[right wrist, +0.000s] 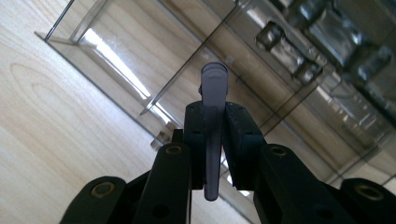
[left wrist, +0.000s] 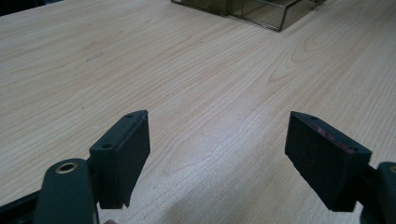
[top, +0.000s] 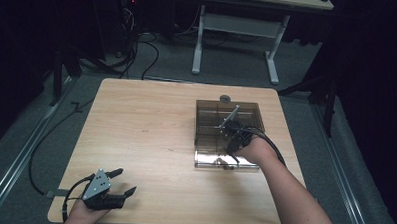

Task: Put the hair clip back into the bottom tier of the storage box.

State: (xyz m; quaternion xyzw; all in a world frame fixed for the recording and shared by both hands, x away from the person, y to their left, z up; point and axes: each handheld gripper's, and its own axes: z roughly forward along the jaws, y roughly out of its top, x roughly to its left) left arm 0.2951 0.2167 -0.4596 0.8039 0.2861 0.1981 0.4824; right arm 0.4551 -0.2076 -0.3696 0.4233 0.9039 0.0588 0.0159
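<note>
Compartments divide the clear smoky plastic organizer box (top: 227, 135), which lies on the wooden table (top: 150, 135) directly under the right gripper (top: 229, 124). In the right gripper view several small clear, glassy pieces (right wrist: 299, 46) lie in the cells ahead and to the right of the jaws; their number and kind are hard to make out through glare. The cells just left of the jaws look bare, showing wood through the bottom.

The right gripper is clamped together on one thin, flat, pale purple strip (right wrist: 212, 135), which stands on edge between the pads with its rounded end poking out past the jaw tips, above the box's dividers. In the high view something slim and grey sticks out from this gripper over the box.

One left gripper (top: 118, 181) rests at the table's near corner, well apart from the box, jaws wide apart and nothing between them. A small round grey object (top: 225, 98) sits just beyond the box's far wall; what it is cannot be told.
</note>
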